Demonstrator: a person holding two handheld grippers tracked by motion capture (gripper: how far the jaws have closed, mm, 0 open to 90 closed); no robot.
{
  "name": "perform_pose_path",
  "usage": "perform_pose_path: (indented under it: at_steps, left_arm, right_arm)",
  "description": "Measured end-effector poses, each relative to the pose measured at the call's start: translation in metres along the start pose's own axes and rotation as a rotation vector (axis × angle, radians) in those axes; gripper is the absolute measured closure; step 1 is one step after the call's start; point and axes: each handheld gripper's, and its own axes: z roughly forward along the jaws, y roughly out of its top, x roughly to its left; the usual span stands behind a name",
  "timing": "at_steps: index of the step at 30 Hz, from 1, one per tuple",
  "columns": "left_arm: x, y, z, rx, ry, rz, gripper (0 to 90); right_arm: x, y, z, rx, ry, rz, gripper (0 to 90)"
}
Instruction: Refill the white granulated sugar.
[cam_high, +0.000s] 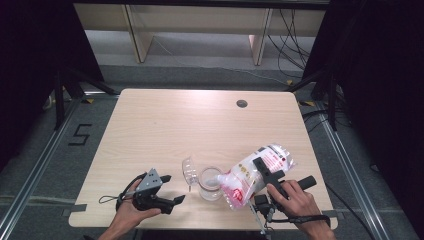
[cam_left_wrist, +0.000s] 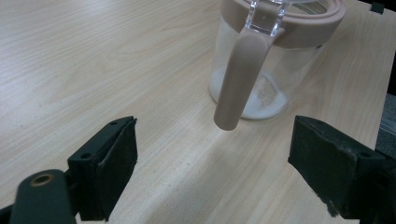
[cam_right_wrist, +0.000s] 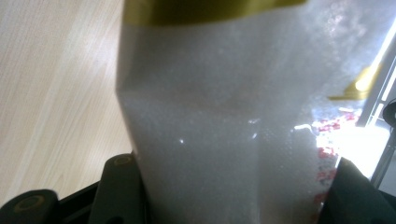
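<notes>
Jaws first: the right gripper (cam_high: 261, 176) has its two jaws clamped on the sides of a clear bag (cam_high: 252, 176) of white grains, which bulges between them in the right gripper view. The bag (cam_right_wrist: 224, 121) lies tilted, its mouth down over the jar (cam_high: 211, 183), its far end raised toward the right. The left gripper (cam_high: 171, 188) rests on the table (cam_high: 200, 120) with its jaws released and wide, nothing between them; the jar (cam_left_wrist: 266, 65) stands ahead of them, well clear.

The jar sits near the front edge of the table, between the two hands. It is clear, with a tan rim and a tan latch arm (cam_left_wrist: 239, 79) hanging down its side; its lid (cam_high: 189, 170) is swung open to the left. A shallow layer of white grains covers its floor.

The step in hand looks like pouring from bag to jar. To do it well, I would keep the bag's mouth inside the rim and raise the far end slowly, so the grains run in a thin stream and not in a slump. The grip is on soft plastic, so a harder squeeze could push grains out fast. The free left gripper could steady the jar, which seems light.

Room is tight in front: jar, bag and both hands crowd the near edge, so a nudge toward the person could tip the jar off. Behind and to the left the table lies bare.
</notes>
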Motion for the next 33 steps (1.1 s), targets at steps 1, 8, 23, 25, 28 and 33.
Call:
perform_pose_path:
  at_steps: [1, 8, 23, 25, 28, 33]
  left_arm:
    - [0.0000, 0.0000, 0.0000, 0.000, 0.000, 0.000, 15.0]
    - [0.0002, 0.0002, -0.0001, 0.008, 0.000, 0.012, 15.0]
    - [0.0002, 0.0007, -0.0006, 0.009, -0.003, 0.023, 15.1]
    - [0.0005, 0.0008, -0.0010, 0.014, -0.002, 0.027, 15.1]
    - [-0.0005, 0.0006, -0.0007, 0.015, 0.006, 0.029, 15.1]
    - [-0.0007, 0.0007, -0.0003, 0.020, 0.007, 0.043, 15.1]
  right_arm:
    - [0.0000, 0.0000, 0.0000, 0.000, 0.000, 0.000, 48.5]
    - [-0.0005, -0.0001, -0.0001, -0.004, -0.001, 0.003, 48.7]
    - [-0.0012, 0.0003, -0.0015, 0.000, -0.009, -0.001, 49.0]
    - [-0.0016, 0.0004, -0.0017, 0.001, -0.008, -0.002, 49.0]
    - [-0.0037, 0.0007, -0.0017, -0.012, -0.020, -0.027, 49.0]
    - [-0.0043, 0.0011, -0.0020, -0.015, -0.022, -0.032, 49.2]
